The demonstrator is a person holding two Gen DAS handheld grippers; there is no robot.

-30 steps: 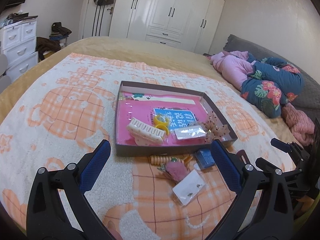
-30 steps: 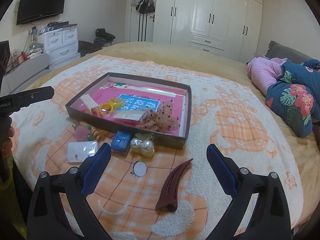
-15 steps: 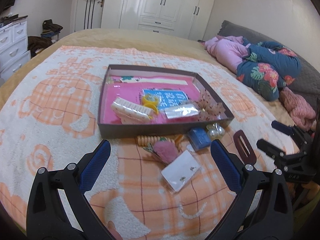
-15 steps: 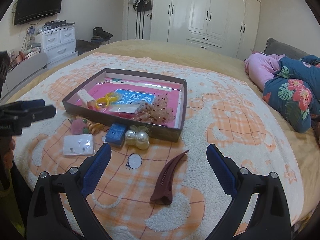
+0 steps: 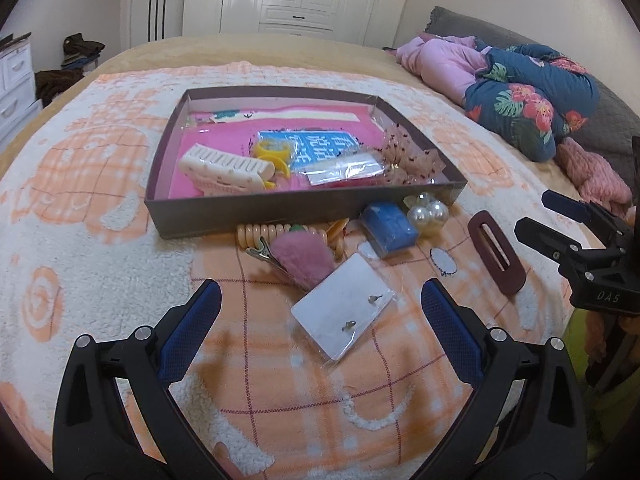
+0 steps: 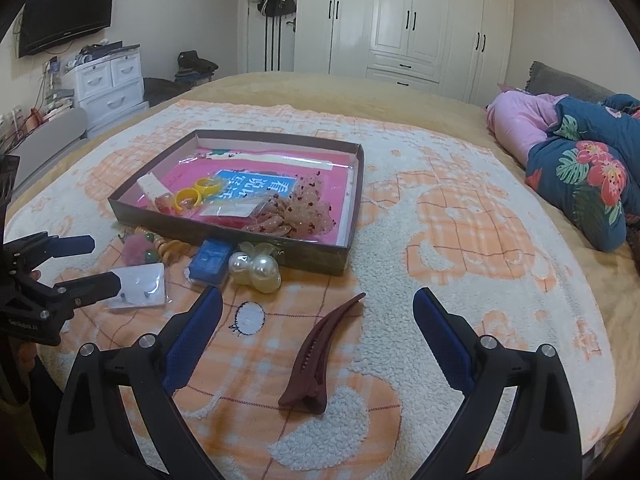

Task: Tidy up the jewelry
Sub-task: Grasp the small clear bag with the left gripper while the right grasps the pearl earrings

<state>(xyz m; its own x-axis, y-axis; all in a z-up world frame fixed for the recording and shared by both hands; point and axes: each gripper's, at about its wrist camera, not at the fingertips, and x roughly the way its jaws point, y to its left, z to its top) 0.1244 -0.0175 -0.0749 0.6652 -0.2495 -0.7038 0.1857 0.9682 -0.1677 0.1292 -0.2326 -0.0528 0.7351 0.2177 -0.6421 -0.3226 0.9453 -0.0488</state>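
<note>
Since the earlier frames both grippers have come lower and closer to the bed, so the loose pieces now sit larger and nearer the fingers in each view. In the left wrist view, the left gripper (image 5: 318, 322) hangs over the orange-and-white blanket (image 5: 100, 264) with its fingers spread wide and holding nothing; between them lies the earring card (image 5: 345, 318), flat in its clear sleeve. Just beyond it rest a pink fuzzy clip (image 5: 302, 258) and an orange spiral hair tie (image 5: 262, 234), which touches the front wall of the brown box (image 5: 248, 210). A blue pouch (image 5: 390, 226) and a pearl clip (image 5: 430, 212) lie side by side against that same wall, and a flat maroon hair clip (image 5: 496, 252) lies to their right. Inside the box are a cream claw clip (image 5: 226, 168), yellow rings (image 5: 272, 152), a clear packet (image 5: 344, 168) and a sheer dotted bow (image 5: 412, 158). The right gripper (image 5: 560, 220) shows at the right edge. In the right wrist view, the right gripper (image 6: 318, 328) hovers with its fingers wide apart and empty; the maroon hair clip (image 6: 316, 356) lies on the blanket between them, apart from both blue pads. The pearl clip (image 6: 256, 270) and blue pouch (image 6: 210, 264) sit just before the box (image 6: 312, 254), with the earring card (image 6: 142, 286) further left, beside the left gripper (image 6: 86, 264).
</note>
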